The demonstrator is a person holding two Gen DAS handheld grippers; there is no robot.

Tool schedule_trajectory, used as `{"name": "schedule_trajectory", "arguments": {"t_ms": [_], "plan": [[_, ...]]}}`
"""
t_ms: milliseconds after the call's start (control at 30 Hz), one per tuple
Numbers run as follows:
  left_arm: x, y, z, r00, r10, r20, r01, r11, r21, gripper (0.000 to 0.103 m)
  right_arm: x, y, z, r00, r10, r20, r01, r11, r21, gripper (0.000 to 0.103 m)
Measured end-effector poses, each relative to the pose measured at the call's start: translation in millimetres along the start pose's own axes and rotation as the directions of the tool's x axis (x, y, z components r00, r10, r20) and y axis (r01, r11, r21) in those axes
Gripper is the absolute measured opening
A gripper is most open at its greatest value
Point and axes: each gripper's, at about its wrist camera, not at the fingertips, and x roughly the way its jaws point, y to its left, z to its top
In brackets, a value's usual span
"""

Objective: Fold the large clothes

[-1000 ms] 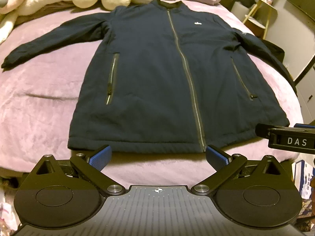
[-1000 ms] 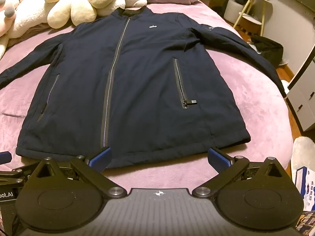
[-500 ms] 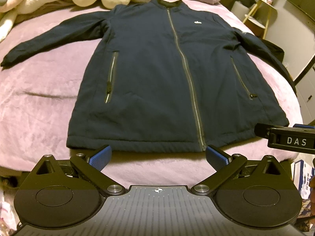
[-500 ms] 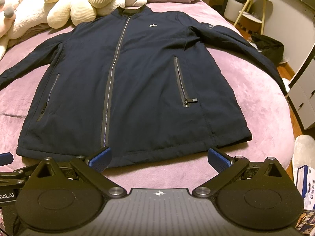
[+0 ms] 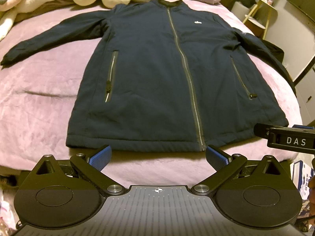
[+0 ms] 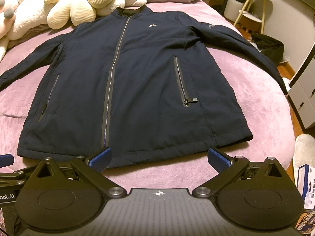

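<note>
Navy zip-front padded jacket (image 5: pixel 157 74) lying flat, front side up and zipped, on a bed covered with a mauve plush blanket (image 5: pixel 39 102); both sleeves extend outward, collar toward cream-coloured plush toys (image 6: pixel 82 4) at the head of the bed, hem toward the cameras. Left hand-held gripper (image 5: pixel 158 155), blue-padded fingers spread wide, hovers just short of the hem, holding nothing. Right hand-held gripper (image 6: pixel 159 157), likewise spread and empty, is at the hem's right portion; its left fingertip overlaps the hem edge in view, though contact cannot be judged.
</note>
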Motion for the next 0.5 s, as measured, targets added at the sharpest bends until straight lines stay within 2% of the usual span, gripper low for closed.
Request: {"name": "schedule_trajectory", "arguments": {"t_ms": [500], "plan": [[0.1,0.2,-0.5,1.000,-0.001,-0.004,0.001,1.000,-0.002,0.103,1.9,-1.7,0.0,1.000,0.007,-0.004,-0.007,1.000,0.009,0.103]]}}
